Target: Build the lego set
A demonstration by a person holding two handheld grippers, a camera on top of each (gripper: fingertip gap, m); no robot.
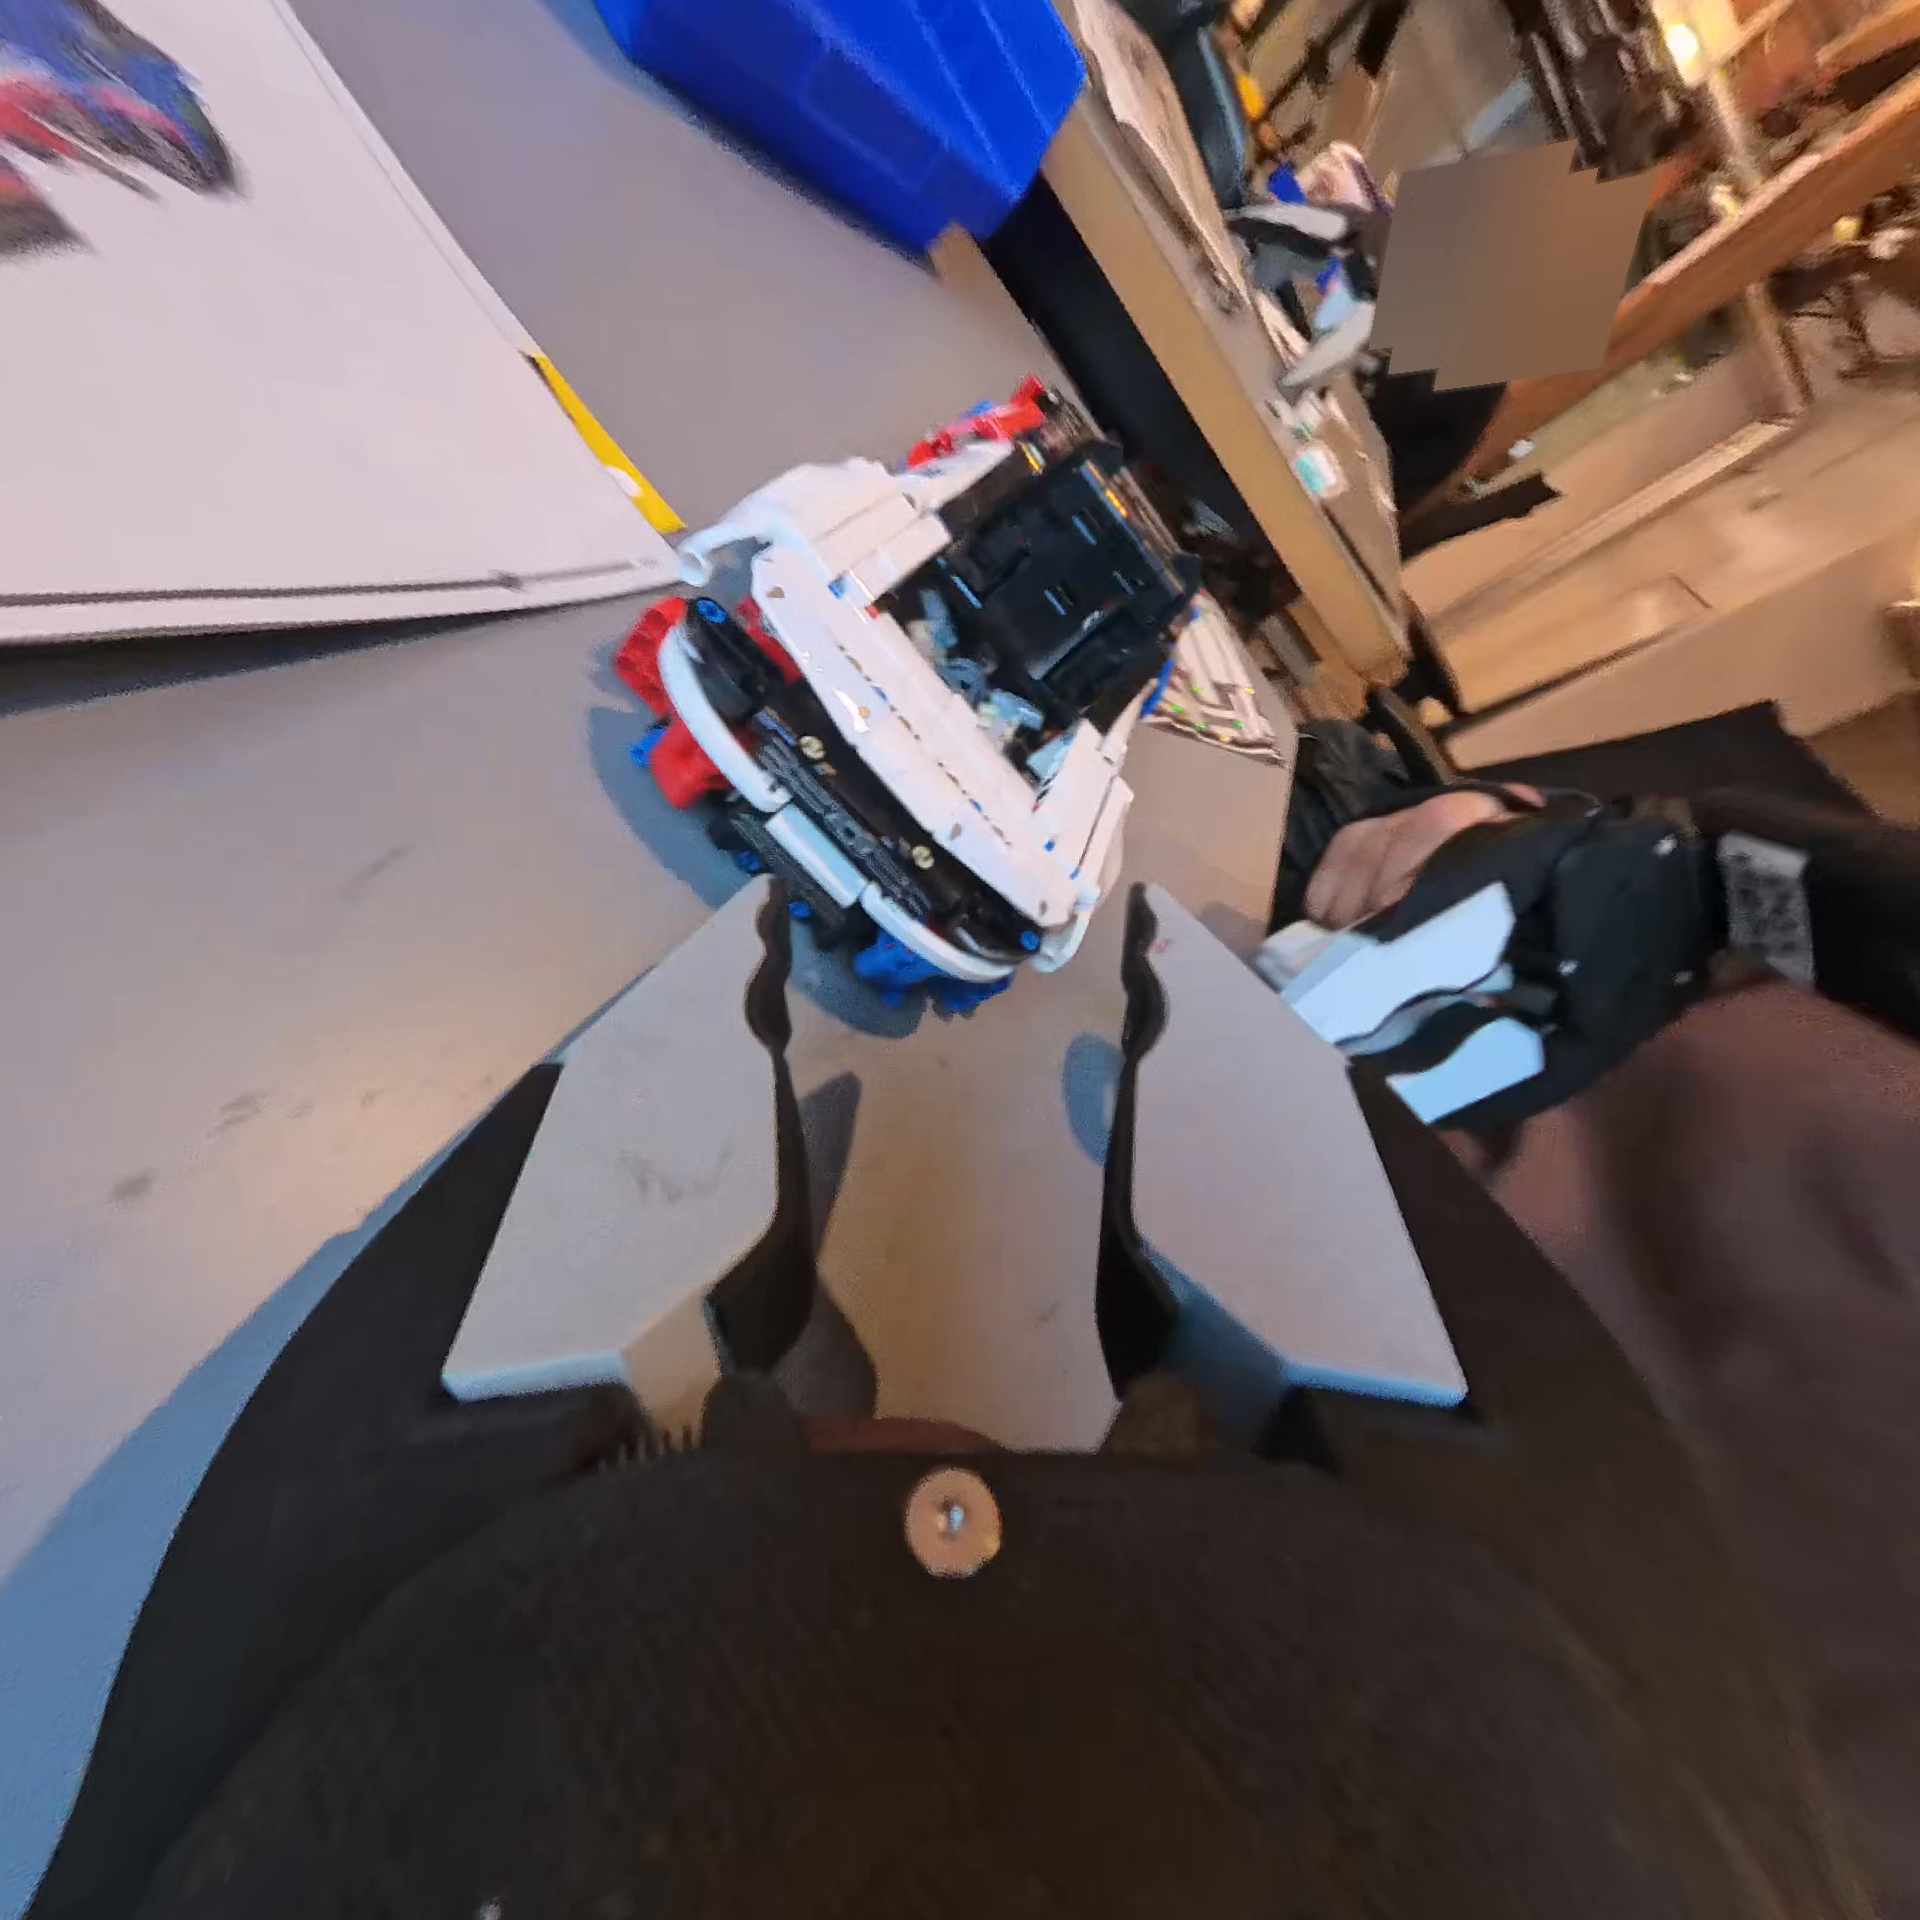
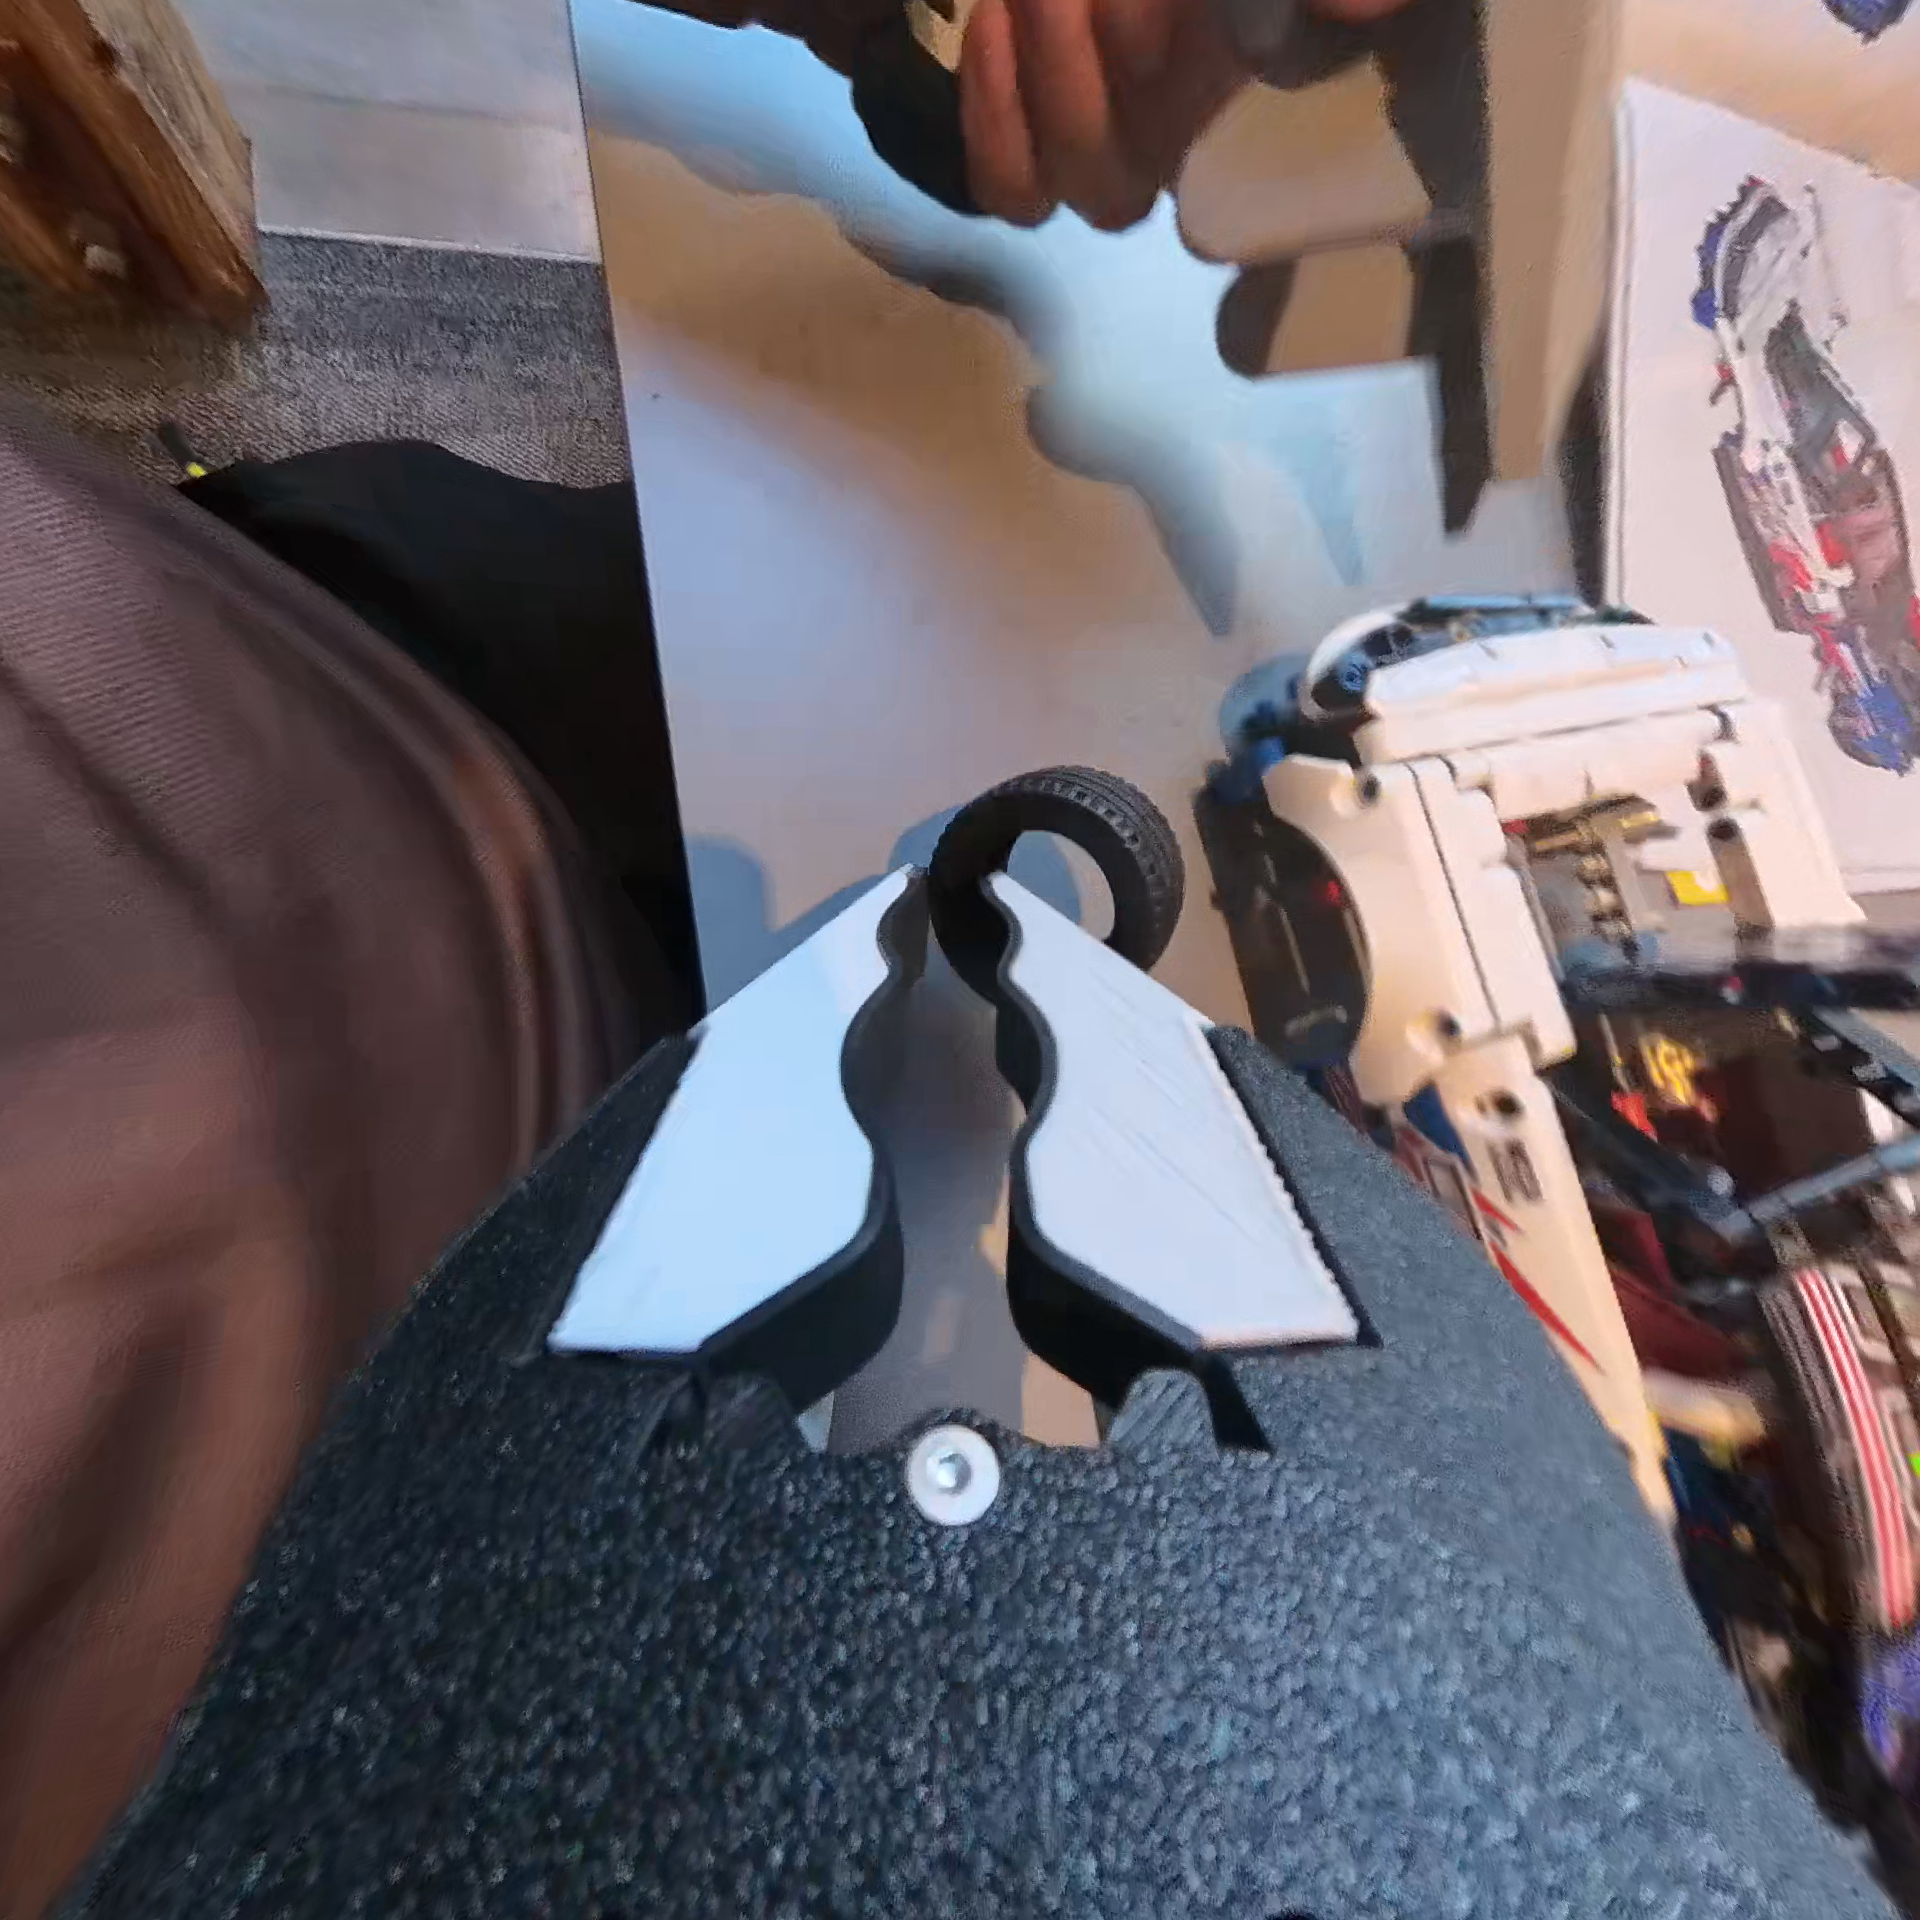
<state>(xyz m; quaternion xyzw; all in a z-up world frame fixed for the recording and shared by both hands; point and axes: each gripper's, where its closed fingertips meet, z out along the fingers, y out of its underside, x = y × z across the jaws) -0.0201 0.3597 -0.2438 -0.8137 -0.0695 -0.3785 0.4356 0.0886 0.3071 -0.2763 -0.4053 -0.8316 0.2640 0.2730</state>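
Note:
A white, black, red and blue lego car (image 1: 914,707) lies tipped on the grey table just past my left gripper (image 1: 951,914), which is open and empty with the car's front end between its tips. In the right wrist view the car (image 2: 1475,831) stands to the right. My right gripper (image 2: 951,894) is shut on a black rubber tyre (image 2: 1081,842), pinching its rim, and holds it just left of the car's wheel arch. The right gripper also shows in the left wrist view (image 1: 1434,997) off the table's edge.
An open instruction booklet (image 1: 260,364) lies left of the car, also in the right wrist view (image 2: 1787,416). A blue bin (image 1: 862,104) stands at the back. The table edge (image 1: 1278,852) runs right of the car. A person's hand (image 2: 1049,114) holds the other gripper above.

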